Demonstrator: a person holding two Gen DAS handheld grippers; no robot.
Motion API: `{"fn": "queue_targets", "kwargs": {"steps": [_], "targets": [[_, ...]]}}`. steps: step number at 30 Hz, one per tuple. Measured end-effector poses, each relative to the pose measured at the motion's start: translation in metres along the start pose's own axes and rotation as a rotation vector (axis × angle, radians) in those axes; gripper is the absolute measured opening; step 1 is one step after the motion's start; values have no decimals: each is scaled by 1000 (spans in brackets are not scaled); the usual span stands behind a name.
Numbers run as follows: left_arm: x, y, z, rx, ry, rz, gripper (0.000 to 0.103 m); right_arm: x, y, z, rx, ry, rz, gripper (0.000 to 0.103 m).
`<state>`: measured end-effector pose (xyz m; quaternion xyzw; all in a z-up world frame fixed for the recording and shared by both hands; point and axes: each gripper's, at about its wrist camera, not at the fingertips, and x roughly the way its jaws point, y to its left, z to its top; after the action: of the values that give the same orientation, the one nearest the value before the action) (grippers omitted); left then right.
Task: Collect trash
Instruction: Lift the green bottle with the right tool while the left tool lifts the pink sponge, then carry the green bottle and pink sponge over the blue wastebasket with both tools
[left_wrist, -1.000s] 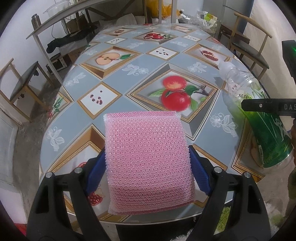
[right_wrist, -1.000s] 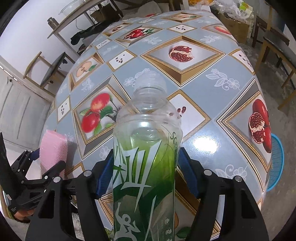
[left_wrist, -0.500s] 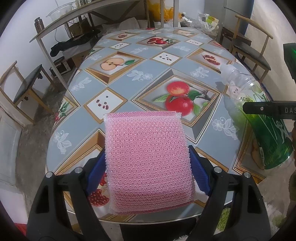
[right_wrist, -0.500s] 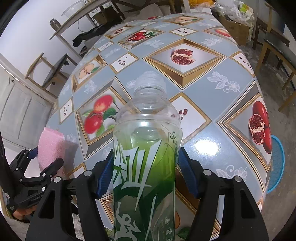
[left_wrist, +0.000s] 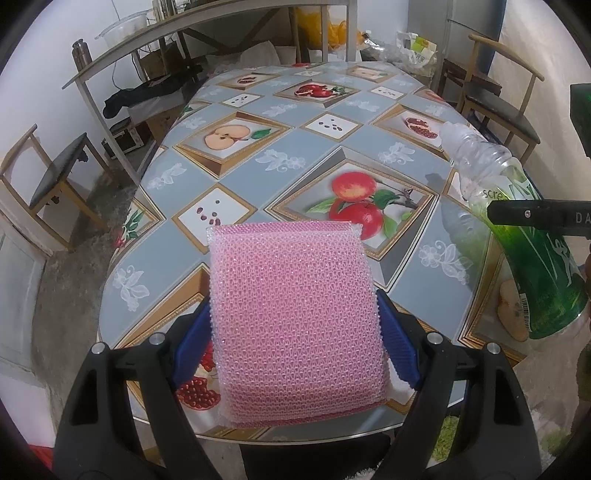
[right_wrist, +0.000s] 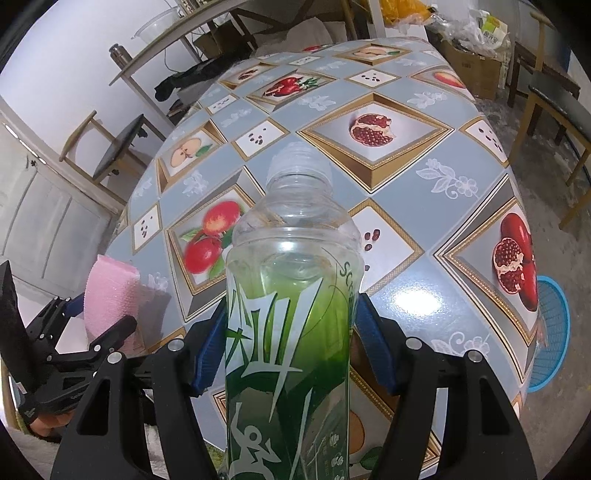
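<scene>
My left gripper (left_wrist: 293, 332) is shut on a pink mesh sponge (left_wrist: 295, 317) and holds it above the near edge of the table. The sponge also shows at the left of the right wrist view (right_wrist: 109, 291). My right gripper (right_wrist: 290, 343) is shut on a clear plastic bottle with a green label (right_wrist: 291, 332), neck pointing away over the table. The bottle shows at the right of the left wrist view (left_wrist: 524, 236), tilted, with the right gripper's finger (left_wrist: 535, 214) across it.
An oval table with a fruit-print cloth (left_wrist: 306, 147) lies ahead. Wooden chairs stand at the left (left_wrist: 55, 177) and right (left_wrist: 495, 107). A blue basket (right_wrist: 552, 332) sits on the floor right of the table. Shelves and bags fill the back.
Both grippers have drawn back and risen a little from the table, so more of the far side and room shows. Both grips are unchanged.
</scene>
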<state>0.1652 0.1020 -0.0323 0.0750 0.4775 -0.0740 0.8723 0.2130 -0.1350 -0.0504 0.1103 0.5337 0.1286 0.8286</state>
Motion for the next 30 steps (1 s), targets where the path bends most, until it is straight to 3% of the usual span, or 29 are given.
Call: {"fn": "queue_targets", "kwargs": {"steps": [22, 26, 30], "targets": [[-36, -25, 0, 53, -88, 16, 78, -49, -9, -16, 16, -116, 37, 65], [-44, -42, 9, 90, -116, -16, 78, -76, -26, -24, 50, -177, 36, 65], [-53, -68, 28, 137, -144, -113, 78, -110, -54, -34, 106, -247, -6, 65]]}}
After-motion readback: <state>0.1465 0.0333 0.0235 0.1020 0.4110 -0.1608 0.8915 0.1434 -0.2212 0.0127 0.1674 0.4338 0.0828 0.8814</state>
